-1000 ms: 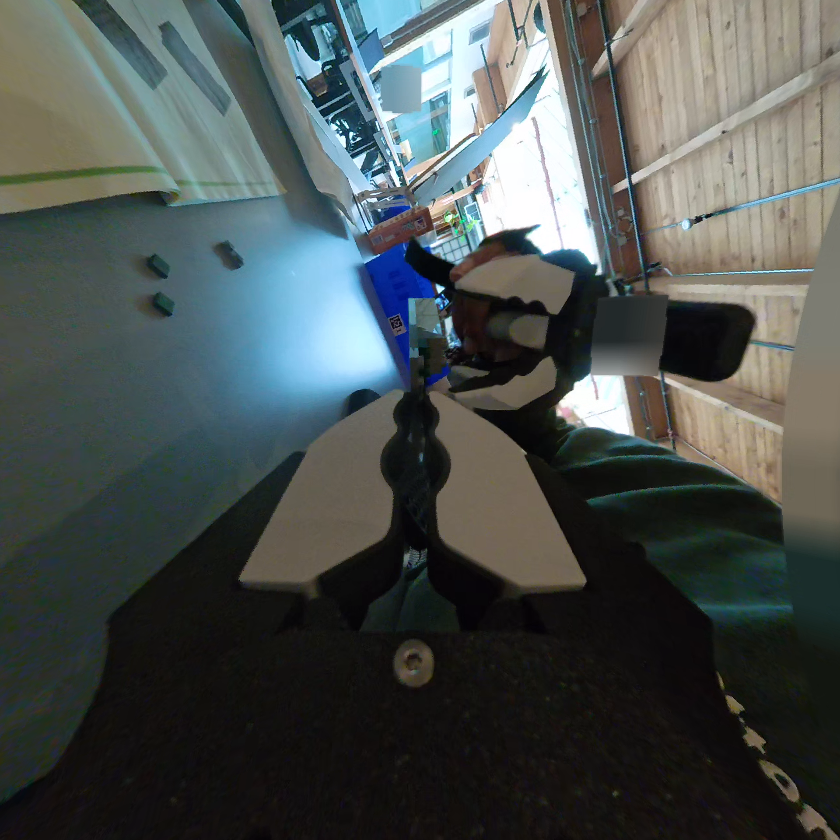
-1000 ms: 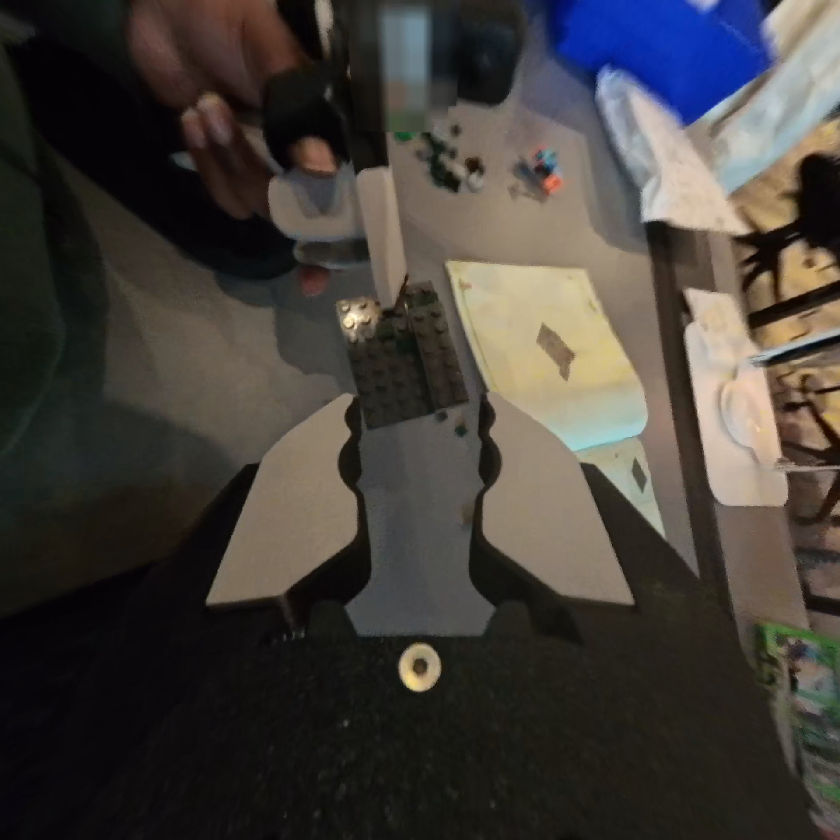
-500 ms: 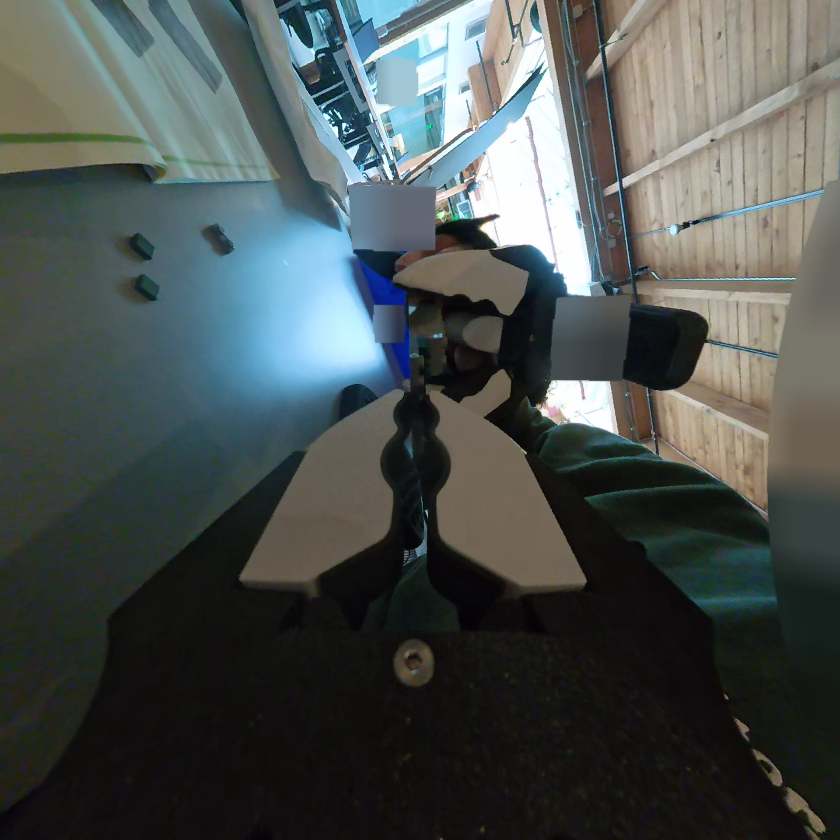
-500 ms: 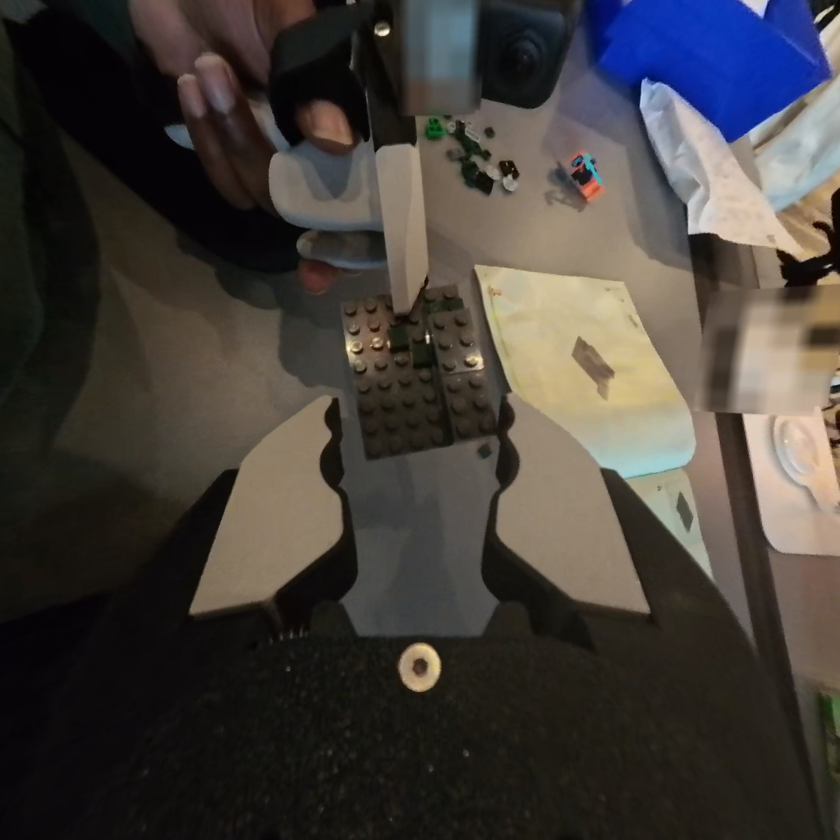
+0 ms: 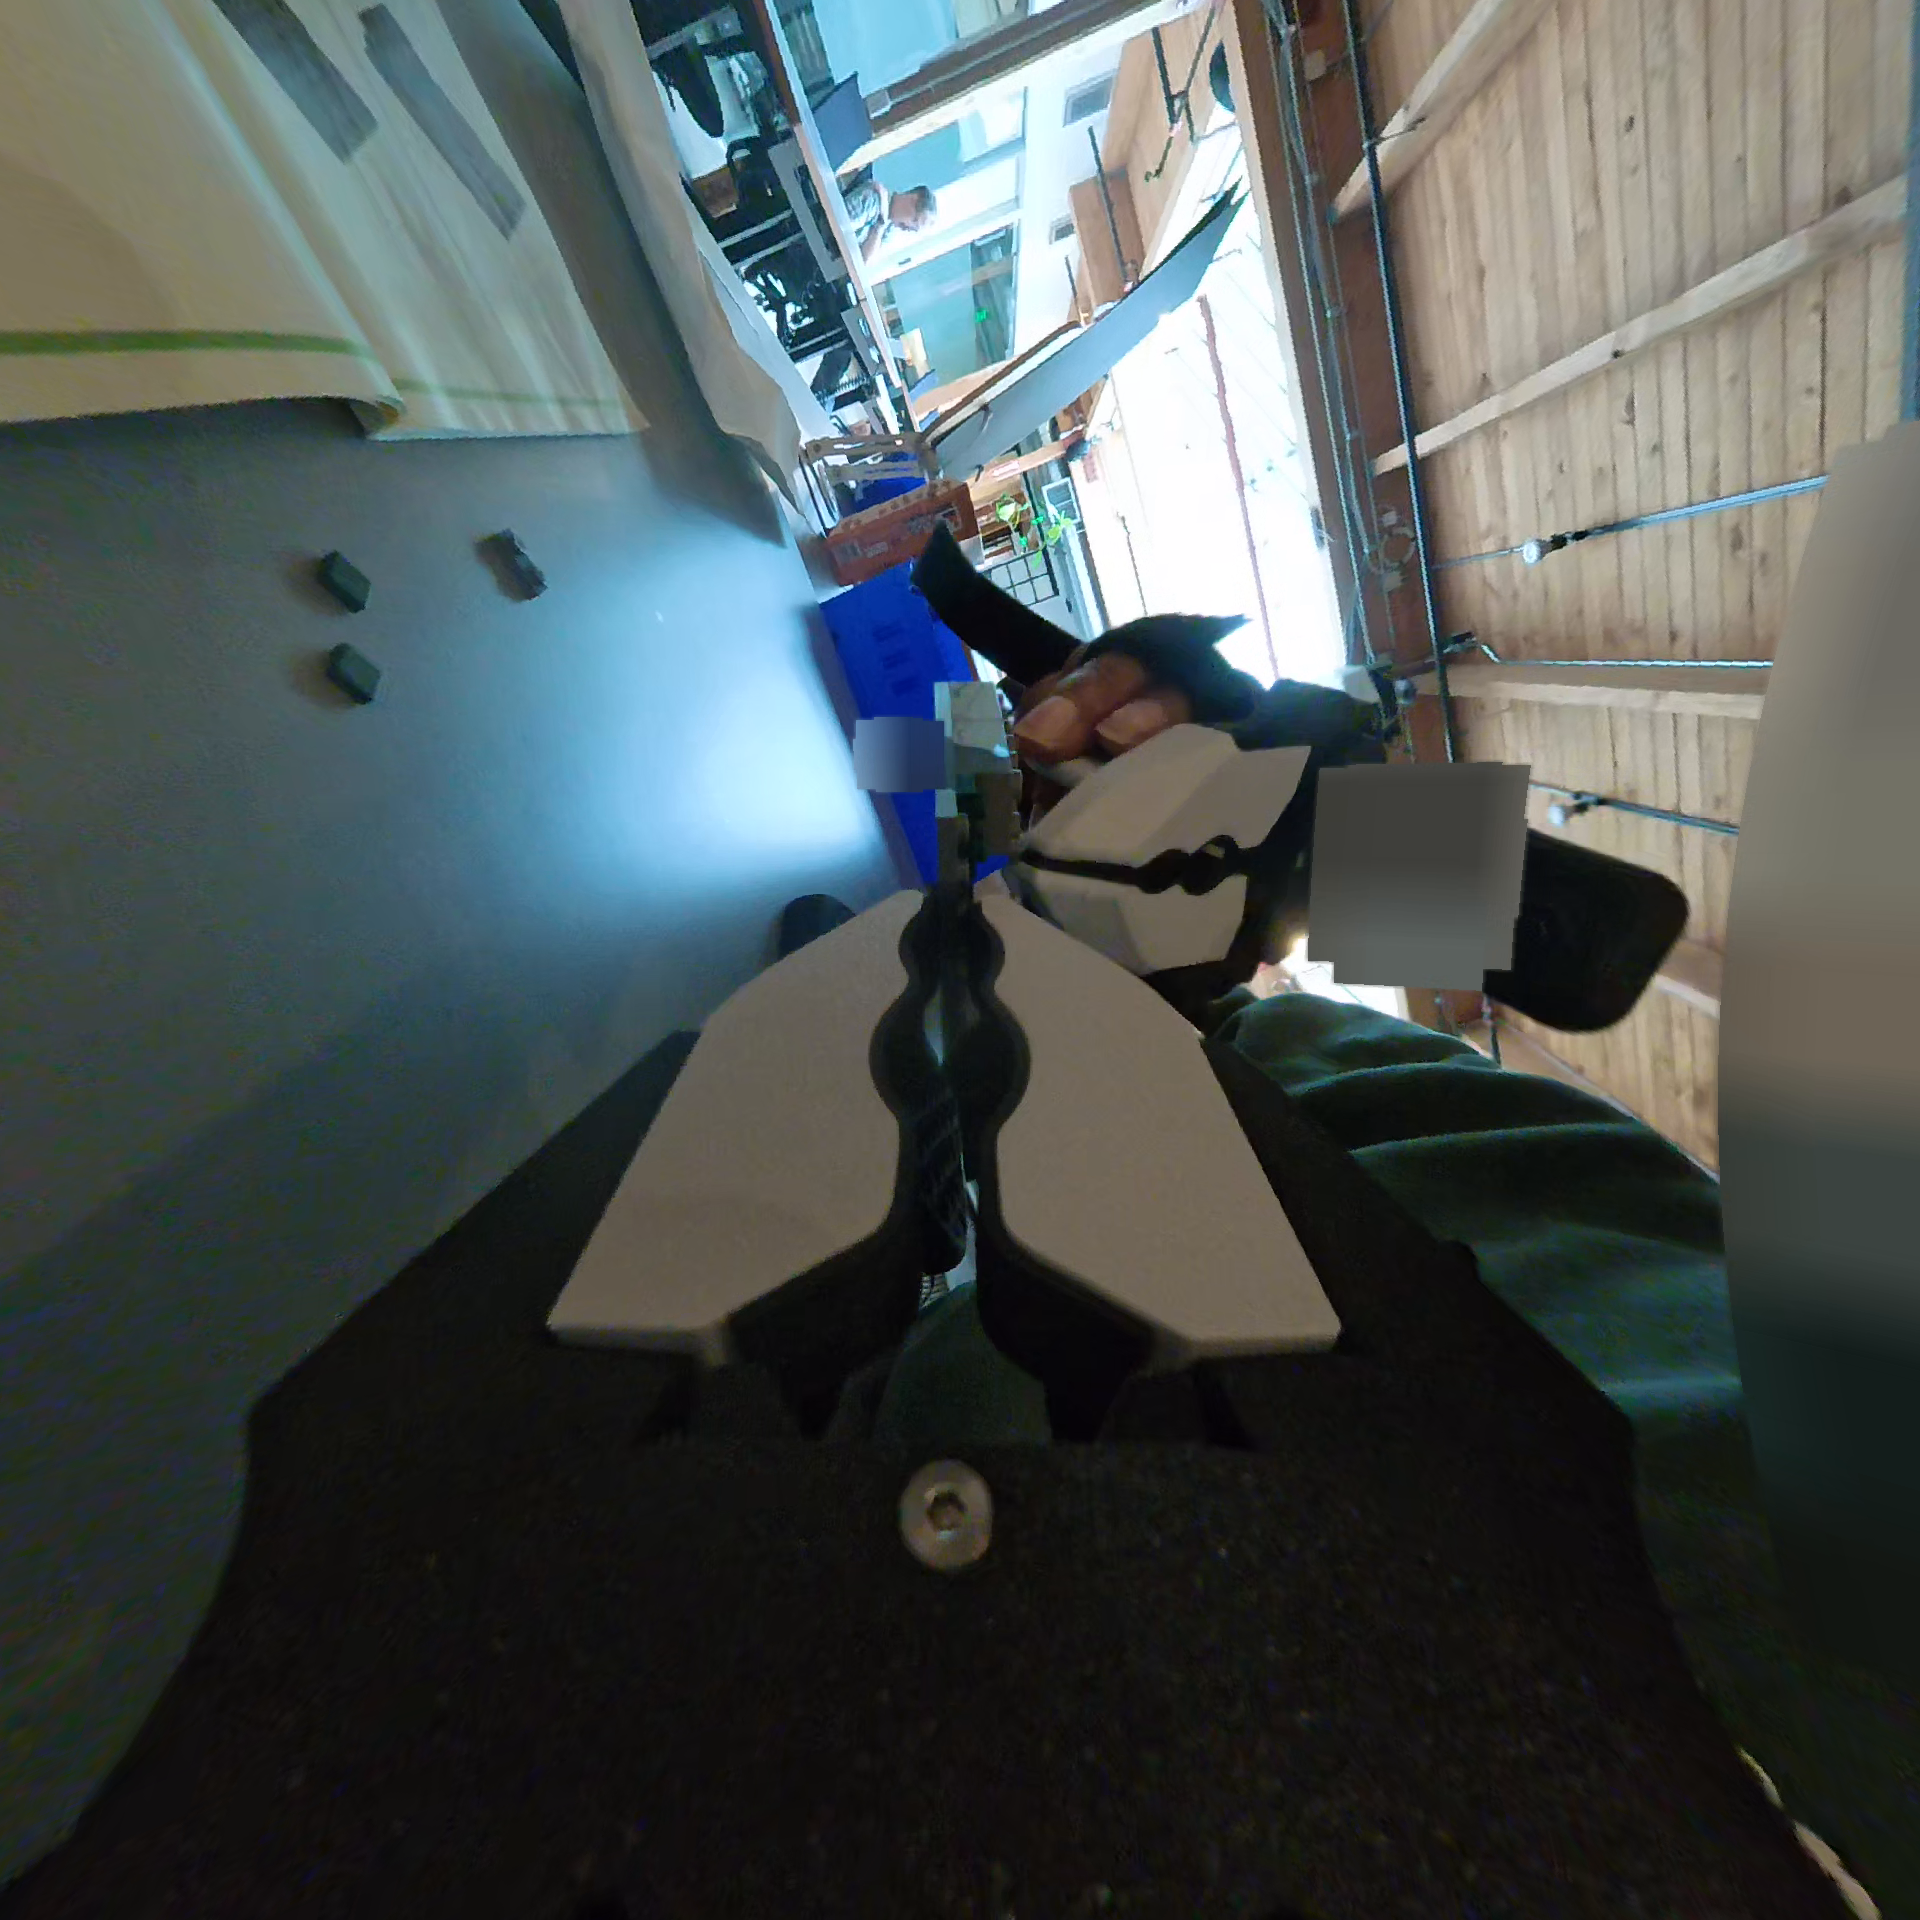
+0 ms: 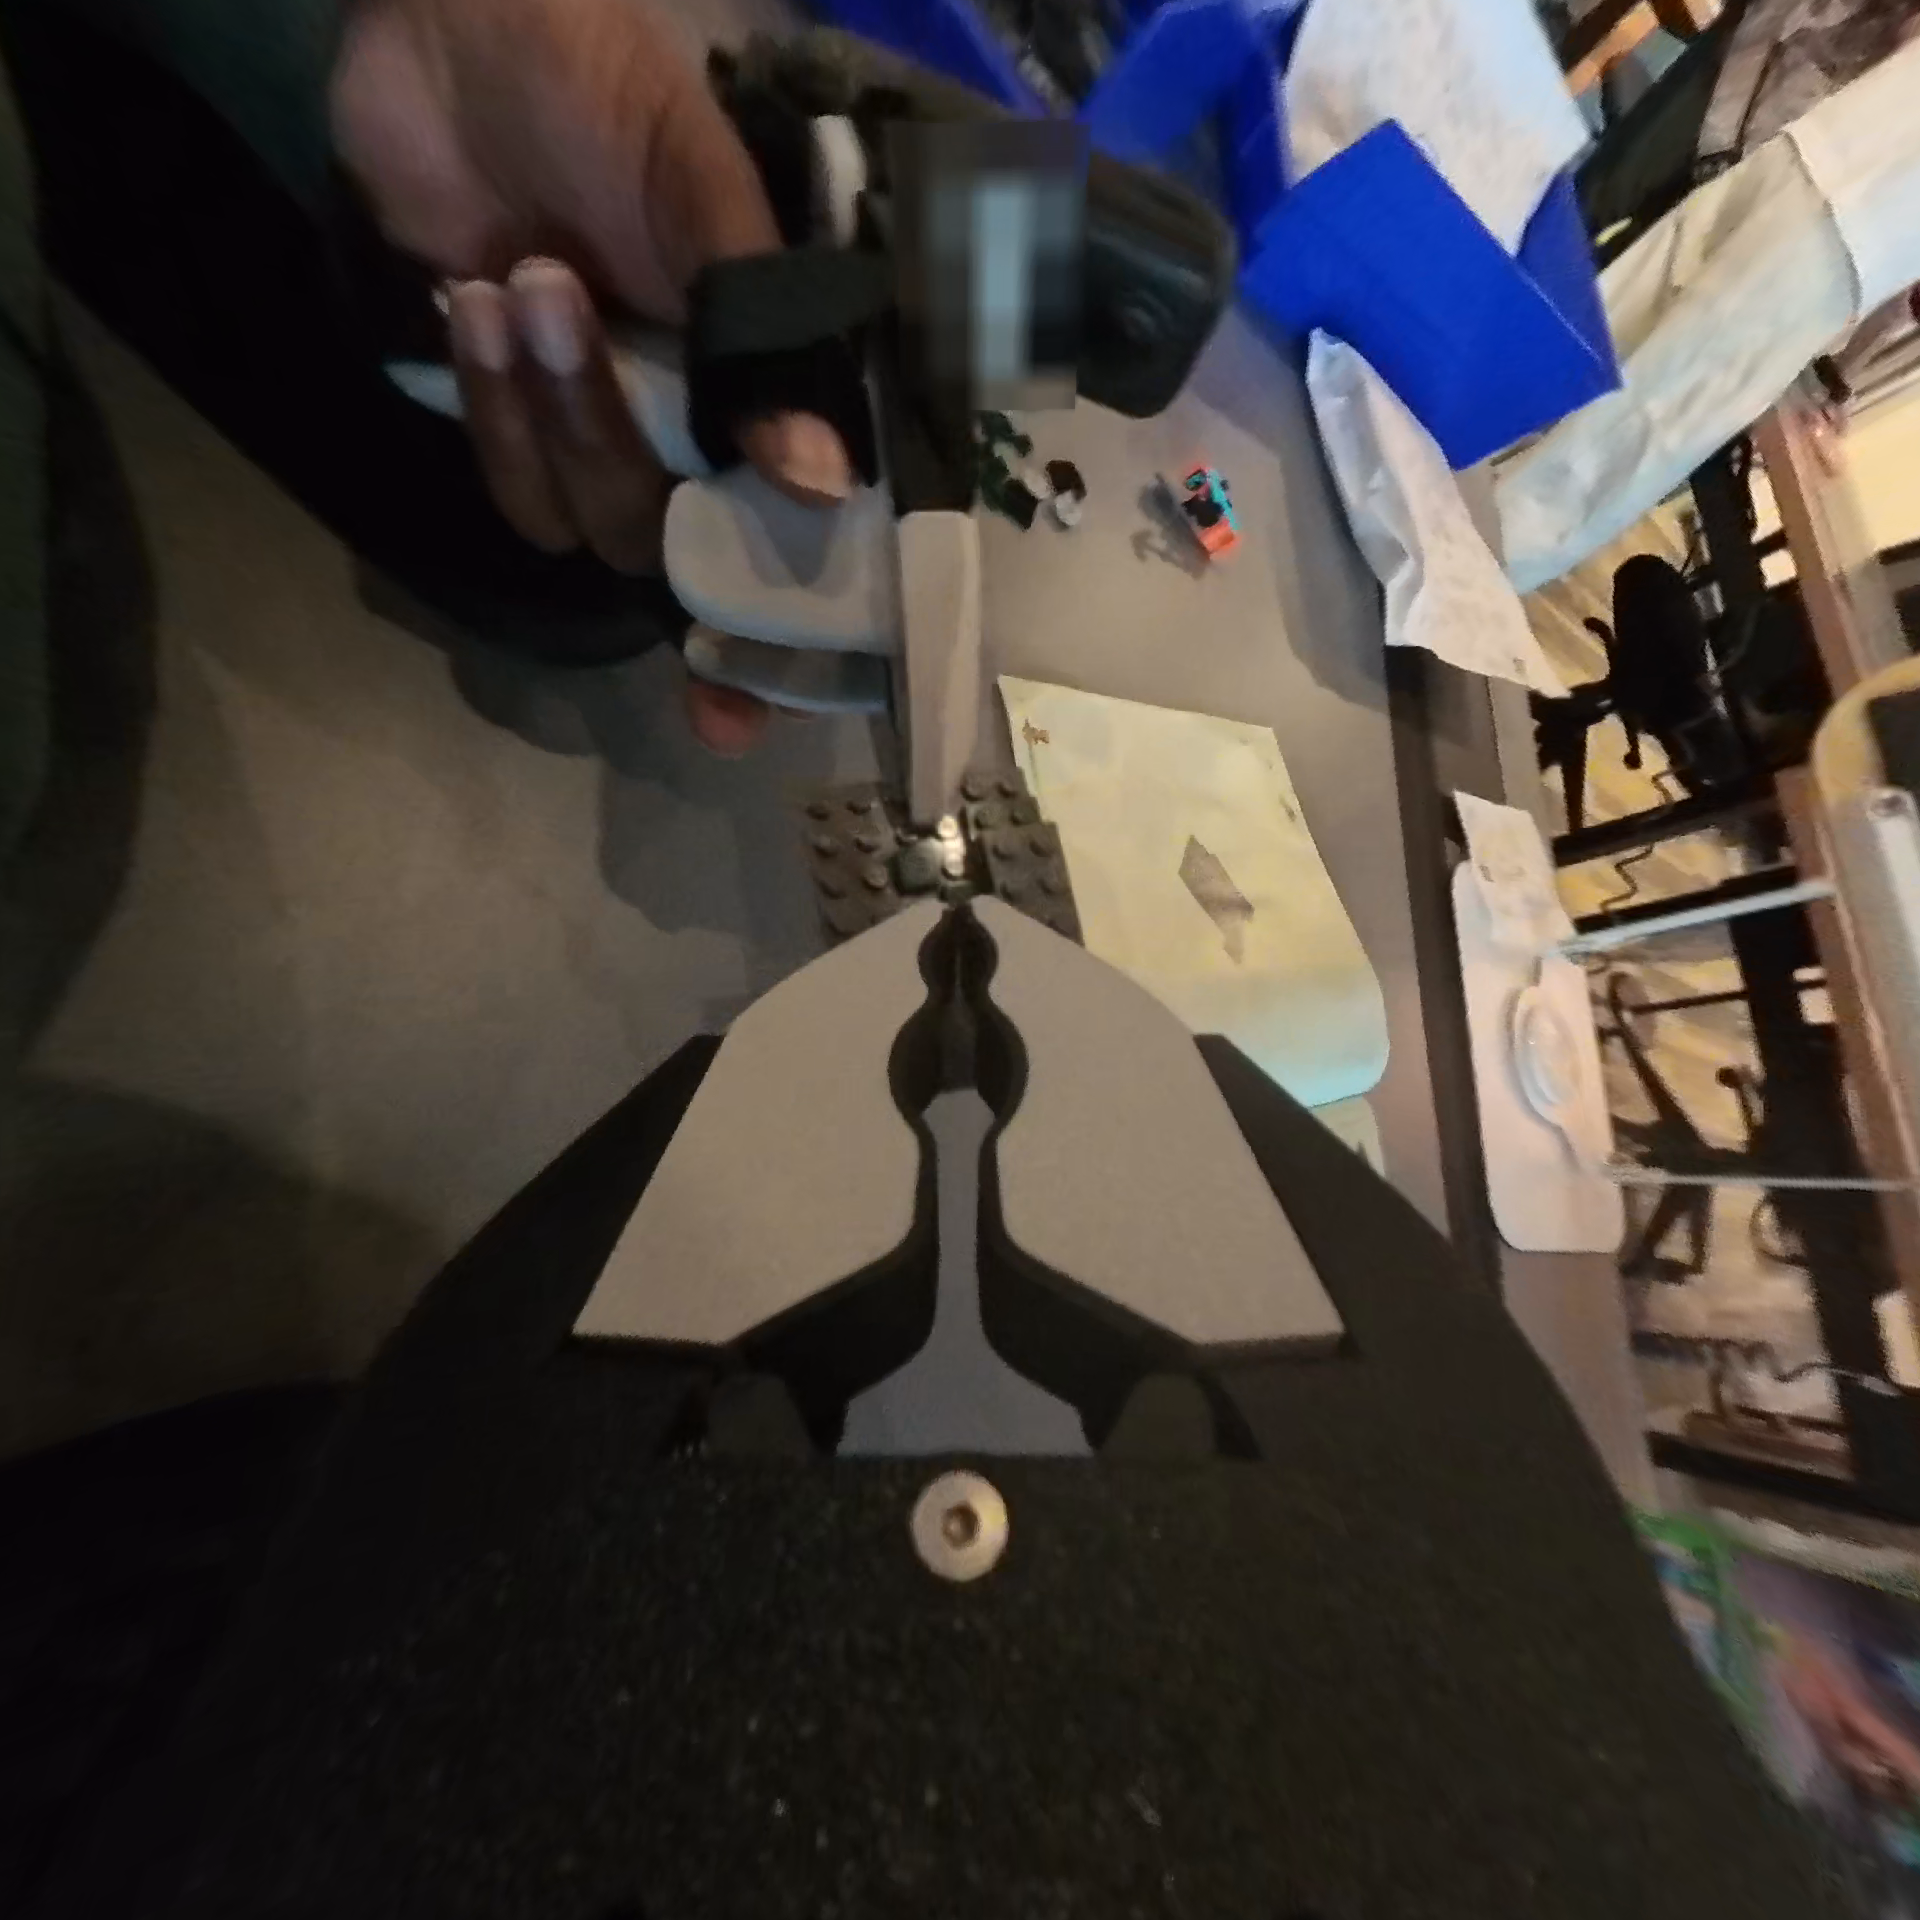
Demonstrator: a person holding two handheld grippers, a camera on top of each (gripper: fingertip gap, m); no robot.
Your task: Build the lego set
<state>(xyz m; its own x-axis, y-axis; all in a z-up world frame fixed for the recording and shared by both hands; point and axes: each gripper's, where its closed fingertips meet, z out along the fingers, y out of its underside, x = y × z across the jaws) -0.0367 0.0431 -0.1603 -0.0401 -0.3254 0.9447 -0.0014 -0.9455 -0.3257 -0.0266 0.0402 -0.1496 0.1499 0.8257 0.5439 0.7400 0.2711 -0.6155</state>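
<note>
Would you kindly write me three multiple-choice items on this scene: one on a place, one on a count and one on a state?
1. In the right wrist view, on which side of the dark grey plate does the instruction booklet lie?
A. left
B. on top of it
C. right

2. In the left wrist view, how many small dark pieces lie loose on the table?
A. three
B. one
C. six

3. How do the jaws of the right gripper stand?
A. wide open
B. closed together
C. out of view

Answers:
1 C: the pale pages lie past the plate's right edge.
2 A: three lie apart below the booklet.
3 B: the fingertips meet at the plate.
</note>
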